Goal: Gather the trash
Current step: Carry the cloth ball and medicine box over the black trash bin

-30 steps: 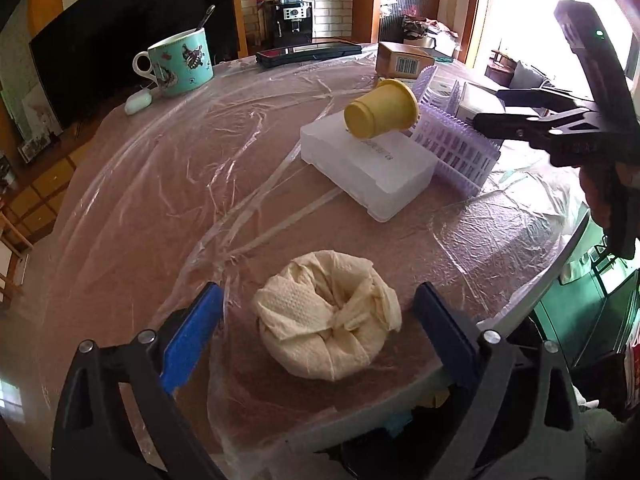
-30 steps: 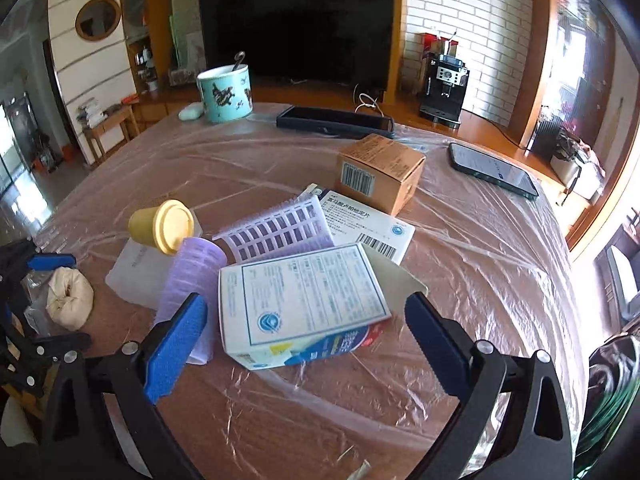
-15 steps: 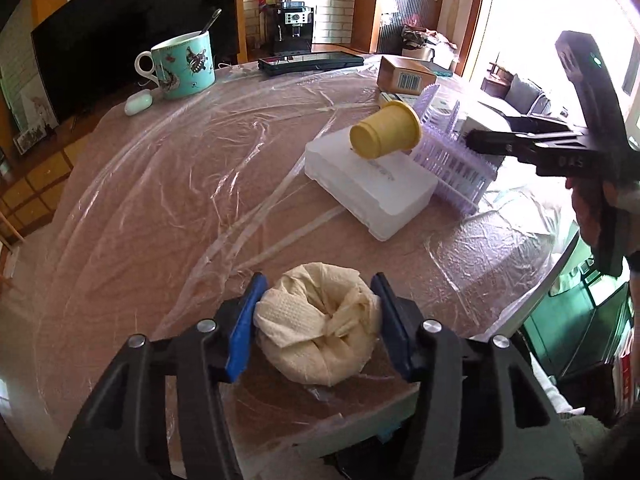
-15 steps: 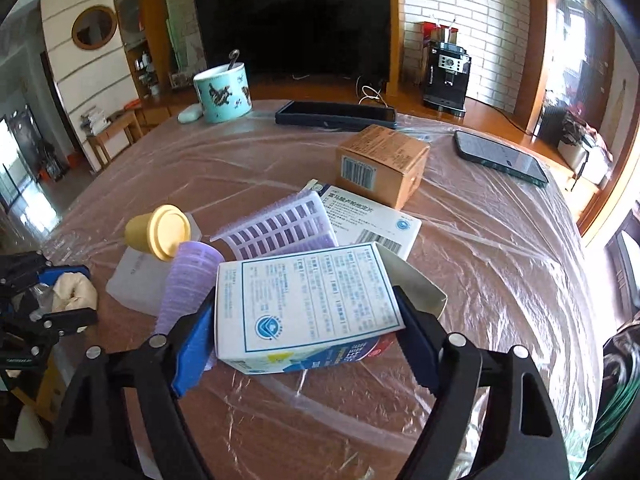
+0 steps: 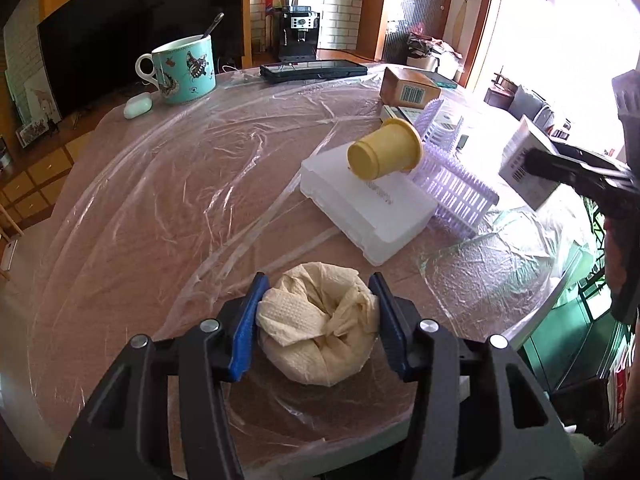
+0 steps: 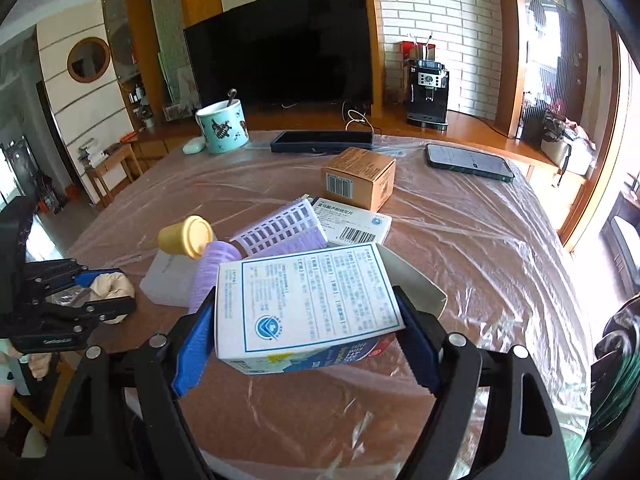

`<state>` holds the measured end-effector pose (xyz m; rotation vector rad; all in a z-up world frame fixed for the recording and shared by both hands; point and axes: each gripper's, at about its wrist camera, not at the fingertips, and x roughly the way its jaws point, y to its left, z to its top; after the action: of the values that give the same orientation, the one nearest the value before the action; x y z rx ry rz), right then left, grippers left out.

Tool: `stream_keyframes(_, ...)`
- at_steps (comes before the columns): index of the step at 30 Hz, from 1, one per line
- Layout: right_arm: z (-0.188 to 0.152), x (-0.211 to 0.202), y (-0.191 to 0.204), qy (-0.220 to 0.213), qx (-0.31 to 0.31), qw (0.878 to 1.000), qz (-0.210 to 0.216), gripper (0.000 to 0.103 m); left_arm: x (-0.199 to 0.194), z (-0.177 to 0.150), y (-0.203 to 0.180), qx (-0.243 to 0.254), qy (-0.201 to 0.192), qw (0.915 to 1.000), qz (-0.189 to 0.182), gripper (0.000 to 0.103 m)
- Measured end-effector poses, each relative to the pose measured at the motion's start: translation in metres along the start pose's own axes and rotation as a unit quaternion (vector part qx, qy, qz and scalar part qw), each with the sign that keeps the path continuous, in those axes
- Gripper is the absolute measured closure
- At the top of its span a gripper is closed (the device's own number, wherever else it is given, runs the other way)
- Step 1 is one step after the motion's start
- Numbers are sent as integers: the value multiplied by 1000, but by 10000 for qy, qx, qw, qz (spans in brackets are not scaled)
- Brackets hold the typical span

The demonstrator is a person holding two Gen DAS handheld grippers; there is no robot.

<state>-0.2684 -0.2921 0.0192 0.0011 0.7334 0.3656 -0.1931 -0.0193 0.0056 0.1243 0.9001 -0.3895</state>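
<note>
Room: living room with a dark TV, brick wall and coffee machine behind a round table (image 5: 160,208) covered in wrinkled clear plastic film.
Left gripper (image 5: 316,316): jaws clenched on a crumpled tissue (image 5: 320,328), one blue pad pressed against each side.
Tissue position: squarely between the jaws at the near table edge; whether it rests on the film or is just lifted, I cannot tell.
Right gripper (image 6: 308,332): jaws grasping a white medicine box (image 6: 308,304) by its two short sides, its open flap sticking out to the right.
Box position: between the pads, tilted, apparently raised clear of the table.
Why held so: both pieces look like trash, each gripped across its width, probably for carrying to a bin.
Still on the table: yellow cup (image 5: 384,154) tipped onto a white case (image 5: 368,208), lilac basket (image 5: 456,188), brown carton (image 6: 358,178), mug (image 5: 184,70), phones.
</note>
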Motion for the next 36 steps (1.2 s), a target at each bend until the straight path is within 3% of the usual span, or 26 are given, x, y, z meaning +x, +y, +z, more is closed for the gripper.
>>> stream_keyframes(14, -16, -16, 9, -49, 26, 9998, 177, 23, -15, 2, -14, -29, -244, 9995, 188, 50)
stream_keyframes(36, -44, -65, 47, -233, -386, 9976, 521, 23, -56, -25, -52, 364, -462, 9976, 359, 50)
